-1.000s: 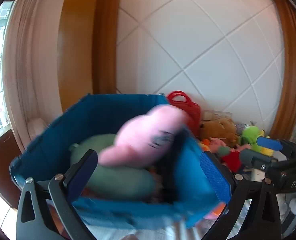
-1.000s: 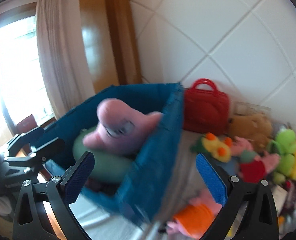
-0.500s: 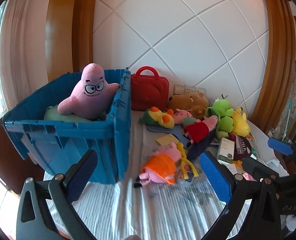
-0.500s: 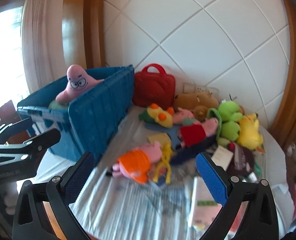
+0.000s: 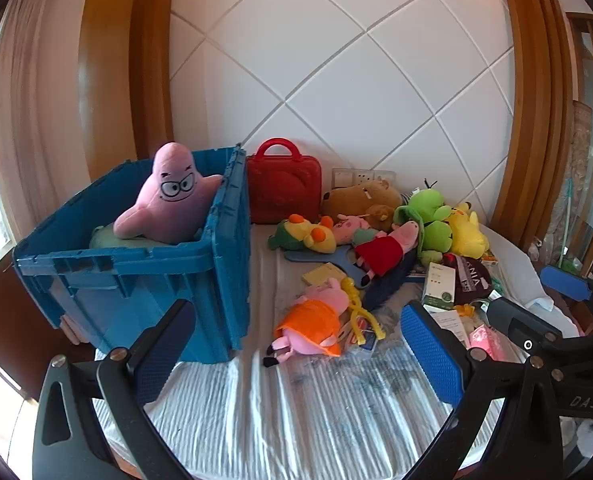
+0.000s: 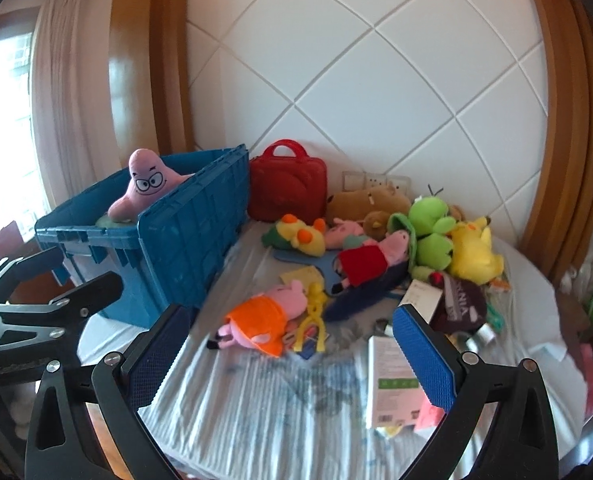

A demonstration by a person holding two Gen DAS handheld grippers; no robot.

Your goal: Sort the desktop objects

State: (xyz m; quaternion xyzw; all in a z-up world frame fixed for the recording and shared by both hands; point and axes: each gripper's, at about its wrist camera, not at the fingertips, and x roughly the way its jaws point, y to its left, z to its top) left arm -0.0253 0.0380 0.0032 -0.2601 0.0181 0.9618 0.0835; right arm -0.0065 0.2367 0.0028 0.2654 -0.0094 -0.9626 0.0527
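Observation:
A pink star plush sits in the blue crate on a green cushion; it also shows in the right wrist view, in the crate. A pink pig plush in orange lies on the striped cloth near both grippers. More plush toys lie behind: a red-dressed pig, a green frog, a yellow toy. My left gripper is open and empty, held back above the cloth. My right gripper is open and empty.
A red case stands against the tiled wall. Boxes and packets lie at the right; a white carton lies by my right fingertip. A window and curtain are to the left. The table edge is near in front.
Both grippers pulled back from the crate, away from the pink star plush, which now rests inside it. The view widened to take in the whole table.

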